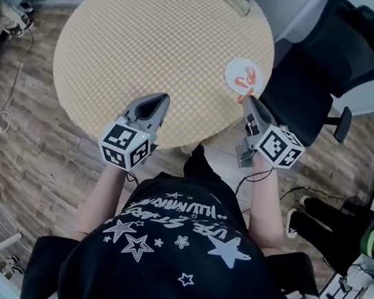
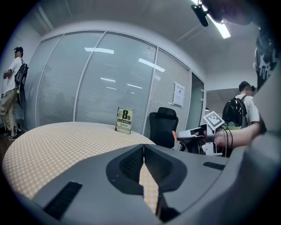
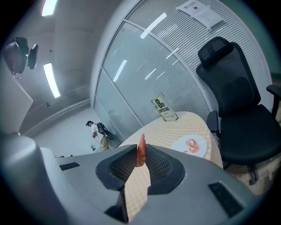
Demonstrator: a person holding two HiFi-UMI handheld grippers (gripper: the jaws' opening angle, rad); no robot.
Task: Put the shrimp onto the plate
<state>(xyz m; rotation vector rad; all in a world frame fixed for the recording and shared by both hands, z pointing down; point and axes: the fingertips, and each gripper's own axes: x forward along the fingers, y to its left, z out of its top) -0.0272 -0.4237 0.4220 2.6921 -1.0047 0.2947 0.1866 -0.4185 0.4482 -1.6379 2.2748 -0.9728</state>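
Jaws of the right gripper (image 3: 141, 154) clamp one shrimp (image 3: 141, 144), tail up, near the rim of the plate (image 1: 233, 66). A second shrimp (image 1: 246, 78) lies on that plate, at the desk's (image 1: 156, 29) right edge. Jaws of the left gripper (image 2: 143, 148) are pressed together, empty, over the desk's near edge.

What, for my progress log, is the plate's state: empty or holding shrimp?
Not empty: orange shrimp lies on the white plate.
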